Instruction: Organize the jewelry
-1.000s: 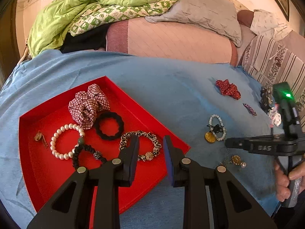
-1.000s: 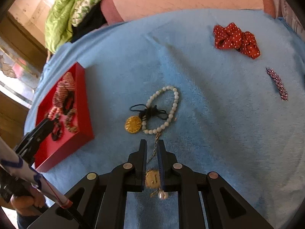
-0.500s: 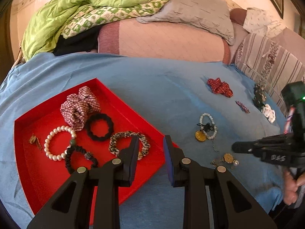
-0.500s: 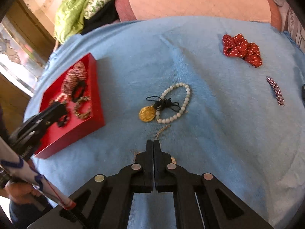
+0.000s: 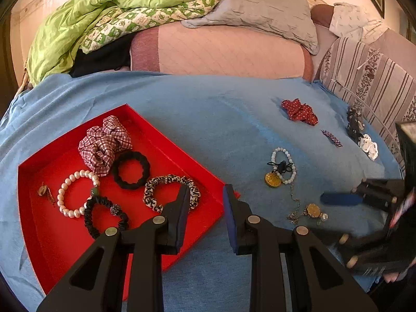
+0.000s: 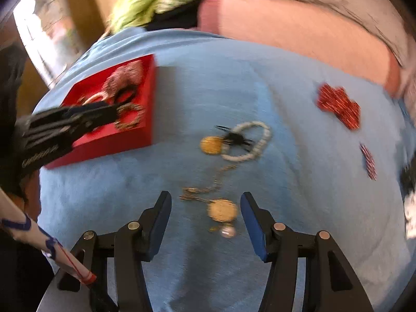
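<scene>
A gold pendant necklace (image 6: 223, 209) lies on the blue cloth between the fingers of my right gripper (image 6: 205, 200). Its jaws are opening and the pads do not touch the pendant. In the left wrist view the same necklace (image 5: 313, 210) lies beside one blue pad (image 5: 338, 199) of that gripper. My left gripper (image 5: 205, 208) hovers open over the near corner of the red tray (image 5: 59, 239), nothing between its fingers. The tray holds a plaid scrunchie (image 5: 104, 143), a pearl bracelet (image 5: 62, 200) and several hair ties.
A white bead bracelet with a gold coin (image 6: 210, 145) lies just beyond the necklace. Farther right are a red dotted scrunchie (image 5: 299, 111), a small hair clip (image 5: 331, 137) and black and white pieces (image 5: 368, 143). Pillows and a green quilt (image 5: 104, 13) bound the back.
The right gripper's jaws, shut tight half a second ago, now stand wide apart with the pendant lying between them. The right view has rolled and shifted. The left gripper has hardly moved.
</scene>
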### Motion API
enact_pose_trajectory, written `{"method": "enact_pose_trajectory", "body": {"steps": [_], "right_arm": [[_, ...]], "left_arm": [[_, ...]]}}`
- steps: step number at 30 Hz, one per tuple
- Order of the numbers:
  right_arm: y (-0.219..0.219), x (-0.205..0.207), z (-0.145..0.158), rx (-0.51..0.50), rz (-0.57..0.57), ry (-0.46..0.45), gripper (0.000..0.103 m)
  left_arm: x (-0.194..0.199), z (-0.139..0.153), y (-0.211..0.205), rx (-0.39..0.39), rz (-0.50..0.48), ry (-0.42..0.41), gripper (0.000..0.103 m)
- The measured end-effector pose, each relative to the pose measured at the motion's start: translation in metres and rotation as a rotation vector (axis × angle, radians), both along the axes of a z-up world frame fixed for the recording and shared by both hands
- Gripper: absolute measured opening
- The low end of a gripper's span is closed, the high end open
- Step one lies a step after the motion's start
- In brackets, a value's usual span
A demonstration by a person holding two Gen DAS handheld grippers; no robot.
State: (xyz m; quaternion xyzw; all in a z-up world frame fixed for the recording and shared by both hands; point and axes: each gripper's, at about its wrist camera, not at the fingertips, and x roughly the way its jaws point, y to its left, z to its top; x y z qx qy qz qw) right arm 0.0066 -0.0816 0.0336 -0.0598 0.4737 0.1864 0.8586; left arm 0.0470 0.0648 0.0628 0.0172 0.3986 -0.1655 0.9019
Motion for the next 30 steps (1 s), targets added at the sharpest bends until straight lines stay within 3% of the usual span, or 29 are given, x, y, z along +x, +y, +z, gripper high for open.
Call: {"method": "enact_pose_trajectory", "body": {"steps": [1, 3, 5, 8, 9, 11, 15, 17, 24, 27, 30], "right_arm": [[0.01, -0.001, -0.003, -0.043, 0.018, -0.015, 0.054], [0.022, 0.0, -0.01, -0.098, 0.045, -0.026, 0.03], [0.028, 0.006, -0.021, -0.157, 0.04, -0.021, 0.024], [0.023, 0.014, -0.024, -0.147, 0.025, 0.006, 0.023], [0.02, 0.017, -0.022, -0.131, 0.007, 0.022, 0.013], [0.011, 0.021, -0.023, -0.089, -0.021, 0.062, 0.005], [-0.008, 0.027, -0.018, 0.029, -0.092, 0.095, 0.003], [-0.018, 0.023, -0.006, 0.053, -0.129, 0.065, 0.003], [-0.063, 0.009, 0.047, 0.282, -0.2, -0.074, 0.003], [-0.069, 0.004, 0.064, 0.345, -0.205, -0.135, 0.003], [-0.077, -0.001, 0.077, 0.391, -0.213, -0.176, 0.003]], "left_arm": [[0.0, 0.0, 0.0, -0.002, 0.001, 0.001, 0.025], [0.0, 0.001, 0.001, -0.003, -0.002, 0.0, 0.025], [0.0, 0.001, 0.001, -0.001, -0.006, -0.001, 0.025], [0.0, 0.001, 0.002, 0.0, -0.006, -0.003, 0.025], [0.0, 0.001, 0.003, -0.001, -0.004, -0.002, 0.025], [0.0, 0.002, 0.003, -0.005, -0.001, -0.001, 0.025], [-0.001, 0.003, 0.001, -0.018, -0.008, 0.0, 0.025], [-0.003, 0.003, -0.003, -0.022, -0.024, 0.003, 0.025], [-0.019, 0.003, -0.029, -0.035, -0.137, 0.017, 0.026], [-0.031, -0.001, -0.052, -0.031, -0.224, 0.029, 0.033], [-0.039, -0.006, -0.074, -0.018, -0.29, 0.042, 0.034]]}}
